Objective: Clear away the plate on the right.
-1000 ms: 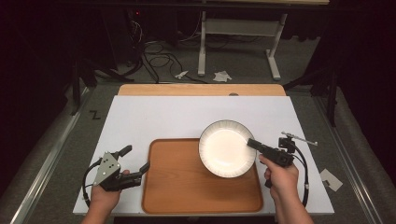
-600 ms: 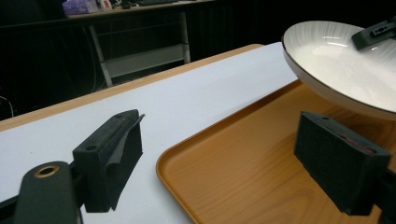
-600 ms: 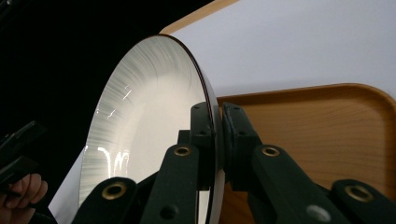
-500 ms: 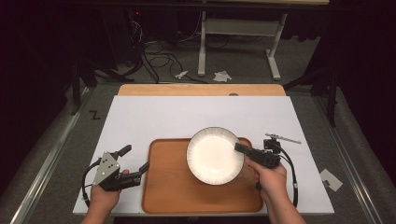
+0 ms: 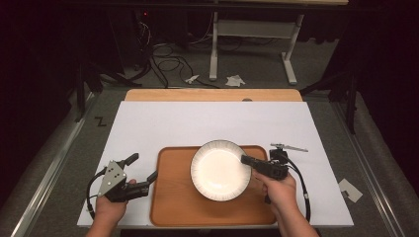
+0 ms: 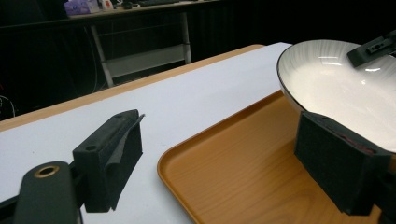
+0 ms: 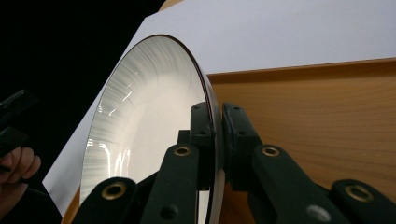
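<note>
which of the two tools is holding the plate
The right tool: its jaws are shut on the rim of the white plate above the wooden tray. The left tool is open, holding nothing.

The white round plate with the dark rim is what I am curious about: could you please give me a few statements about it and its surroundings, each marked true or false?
1. The right claw is shut on the rim of the white round plate with the dark rim. True.
2. The plate is over the brown wooden tray. True.
3. The left claw grips the plate too. False: its jaws stand open at the tray's left edge, holding nothing.
4. The plate is piled with food. False: it is empty.
5. The tray lies on the white table top. True.
</note>
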`<control>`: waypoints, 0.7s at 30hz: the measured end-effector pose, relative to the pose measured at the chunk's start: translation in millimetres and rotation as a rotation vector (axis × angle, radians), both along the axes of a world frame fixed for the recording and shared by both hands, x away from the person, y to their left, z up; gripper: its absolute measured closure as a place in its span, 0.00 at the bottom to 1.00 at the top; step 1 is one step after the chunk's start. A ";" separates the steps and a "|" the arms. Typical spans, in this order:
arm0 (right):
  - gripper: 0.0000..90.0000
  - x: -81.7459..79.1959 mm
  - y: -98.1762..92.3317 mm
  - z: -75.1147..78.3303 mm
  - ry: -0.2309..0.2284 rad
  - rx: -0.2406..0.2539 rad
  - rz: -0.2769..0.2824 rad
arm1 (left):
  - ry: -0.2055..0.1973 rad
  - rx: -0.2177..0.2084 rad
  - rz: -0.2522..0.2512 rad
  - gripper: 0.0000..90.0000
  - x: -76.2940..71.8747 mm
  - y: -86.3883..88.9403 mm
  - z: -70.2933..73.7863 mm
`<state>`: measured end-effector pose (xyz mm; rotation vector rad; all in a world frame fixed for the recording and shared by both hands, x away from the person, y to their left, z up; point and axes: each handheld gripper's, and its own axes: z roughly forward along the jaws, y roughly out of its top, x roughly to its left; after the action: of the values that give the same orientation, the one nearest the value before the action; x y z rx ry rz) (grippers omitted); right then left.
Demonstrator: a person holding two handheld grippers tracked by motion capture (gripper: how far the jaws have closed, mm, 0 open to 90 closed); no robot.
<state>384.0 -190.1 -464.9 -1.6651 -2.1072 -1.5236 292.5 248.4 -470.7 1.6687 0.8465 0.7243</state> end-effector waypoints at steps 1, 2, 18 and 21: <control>0.95 0.0 0.0 0.0 0.000 0.000 0.000 | -0.001 0.000 -0.002 0.17 0.0 0.2 0.1; 0.95 0.3 0.5 -0.3 0.002 -0.002 0.001 | -0.001 -0.001 -0.001 0.17 0.4 0.3 -0.1; 0.95 -0.8 12.0 -6.0 0.017 -0.041 0.054 | 0.002 0.004 -0.002 0.17 0.4 -0.7 -0.1; 0.95 -1.2 14.2 -7.2 0.022 -0.052 0.062 | 0.003 0.002 -0.002 0.17 0.3 -0.3 -0.1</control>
<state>382.8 -176.0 -472.1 -1.6084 -2.1845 -1.4390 292.8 248.1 -470.8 1.6723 0.8460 0.7220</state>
